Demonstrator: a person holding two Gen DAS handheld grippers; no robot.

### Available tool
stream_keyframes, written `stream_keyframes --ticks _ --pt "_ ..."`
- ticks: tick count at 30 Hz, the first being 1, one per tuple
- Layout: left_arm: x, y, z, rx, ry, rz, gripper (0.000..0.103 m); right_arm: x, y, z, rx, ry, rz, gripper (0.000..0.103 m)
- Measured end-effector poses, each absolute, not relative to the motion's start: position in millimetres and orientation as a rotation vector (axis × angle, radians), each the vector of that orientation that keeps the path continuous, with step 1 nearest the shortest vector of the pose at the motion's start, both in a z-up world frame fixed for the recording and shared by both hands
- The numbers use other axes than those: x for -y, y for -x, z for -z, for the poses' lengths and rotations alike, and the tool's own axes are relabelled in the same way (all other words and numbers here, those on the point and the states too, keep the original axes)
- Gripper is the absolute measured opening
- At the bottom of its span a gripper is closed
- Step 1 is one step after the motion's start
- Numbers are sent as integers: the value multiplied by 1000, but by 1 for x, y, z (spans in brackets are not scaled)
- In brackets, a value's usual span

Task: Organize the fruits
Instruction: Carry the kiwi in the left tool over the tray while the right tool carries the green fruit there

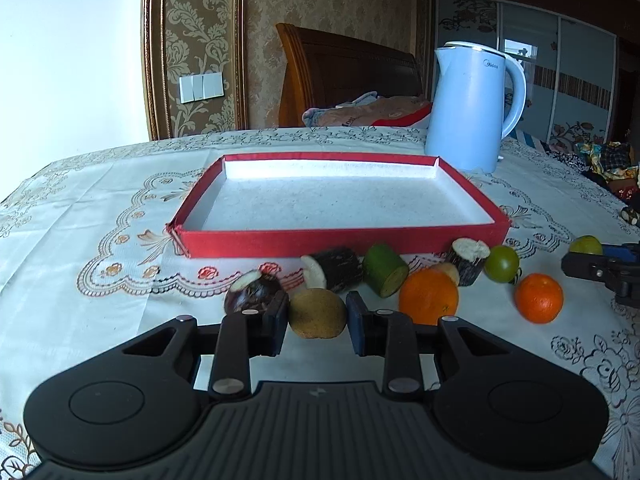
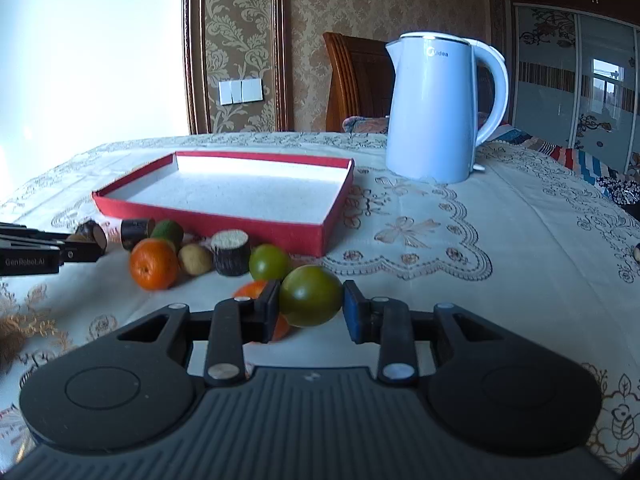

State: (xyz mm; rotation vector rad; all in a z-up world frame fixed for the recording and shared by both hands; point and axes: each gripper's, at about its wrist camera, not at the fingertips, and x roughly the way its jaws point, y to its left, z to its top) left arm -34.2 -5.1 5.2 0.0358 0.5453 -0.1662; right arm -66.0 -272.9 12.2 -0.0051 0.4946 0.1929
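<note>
Gripping a brown kiwi-like fruit (image 1: 317,313), the left tongs (image 1: 317,316) are closed on it from both sides, just near of the row of fruit on the cloth-covered surface (image 1: 100,216). The right tongs (image 2: 311,302) are clamped on a green round fruit (image 2: 311,295), with their pads pressed against its left and right flanks; an orange (image 2: 256,292) lies partly hidden just behind and below it.

Farther off sits a shallow red tray (image 1: 340,240) with a white floor, with nothing in it. Along its near wall lies a mixed row: a dark cut piece with a pale face (image 1: 252,290) at the left, a dark cylinder with a white end (image 1: 334,268), a green cut piece (image 1: 386,270), an orange (image 1: 428,296), a pale small fruit (image 1: 450,270) partly hidden behind that orange, a dark stump with a white top (image 1: 470,260), a green round fruit (image 1: 501,263) and another orange (image 1: 539,298) at the right. None of them is in the tray.

A pale blue electric kettle (image 1: 472,108) stands upright beyond the tray's far right corner. In the left wrist view the right tongs show at the right edge, with the green fruit between their fingers.
</note>
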Motion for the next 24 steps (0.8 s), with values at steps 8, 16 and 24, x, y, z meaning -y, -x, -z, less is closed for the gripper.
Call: stream_keyframes --ticks 8,16,24 --pt "24 -14 -28 -525 -32 180 30 239 8 -34 -472 -2 -175 31" --pt "23 -74 -21 -570 12 136 31 214 -64 -22 -534 -27 -127 31" --pt "19 -117 -15 -609 24 95 30 210 -117 -7 -617 -53 -98 31"
